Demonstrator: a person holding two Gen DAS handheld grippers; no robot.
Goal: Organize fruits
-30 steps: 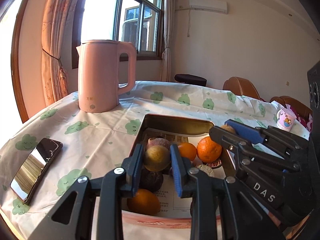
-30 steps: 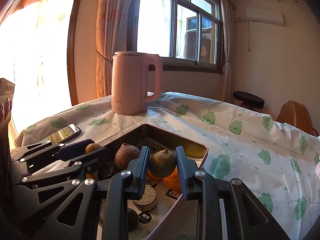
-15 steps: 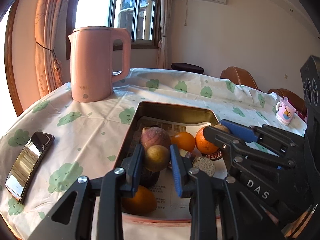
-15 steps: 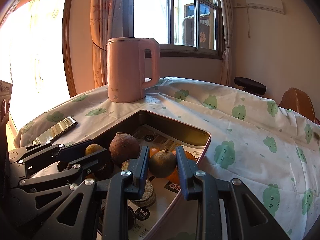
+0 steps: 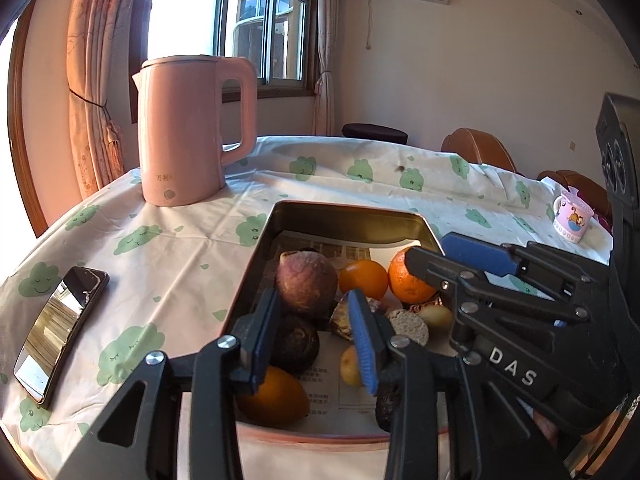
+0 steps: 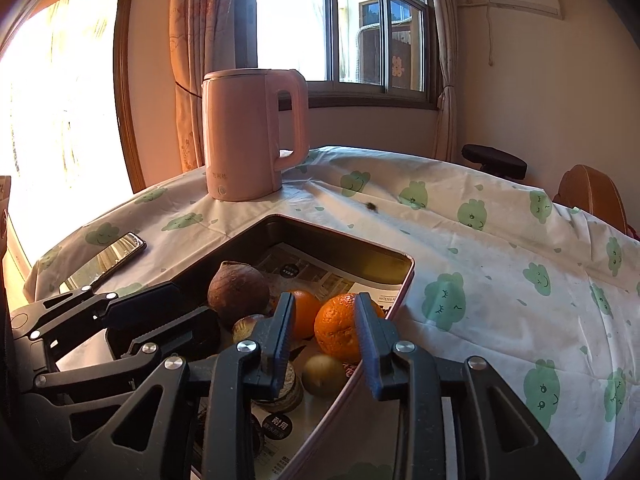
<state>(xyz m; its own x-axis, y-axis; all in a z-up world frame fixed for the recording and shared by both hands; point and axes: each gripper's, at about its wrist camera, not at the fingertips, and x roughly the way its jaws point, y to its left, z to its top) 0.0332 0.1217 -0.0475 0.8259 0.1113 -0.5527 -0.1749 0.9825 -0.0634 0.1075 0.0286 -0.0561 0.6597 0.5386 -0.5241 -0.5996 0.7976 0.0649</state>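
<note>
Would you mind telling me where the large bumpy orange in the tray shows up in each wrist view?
Left wrist: the bumpy orange sits right of centre, partly behind the other gripper.
Right wrist: the same orange shows low at centre, seen between the jaws.
Shared landmark: the pink kettle, beyond the tray.

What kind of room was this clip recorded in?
Most likely a dining room in a home. A table under a white cloth printed with green clouds holds a pink electric kettle and a metal tray of fruit; a curtained window and brown chairs stand behind.
</note>
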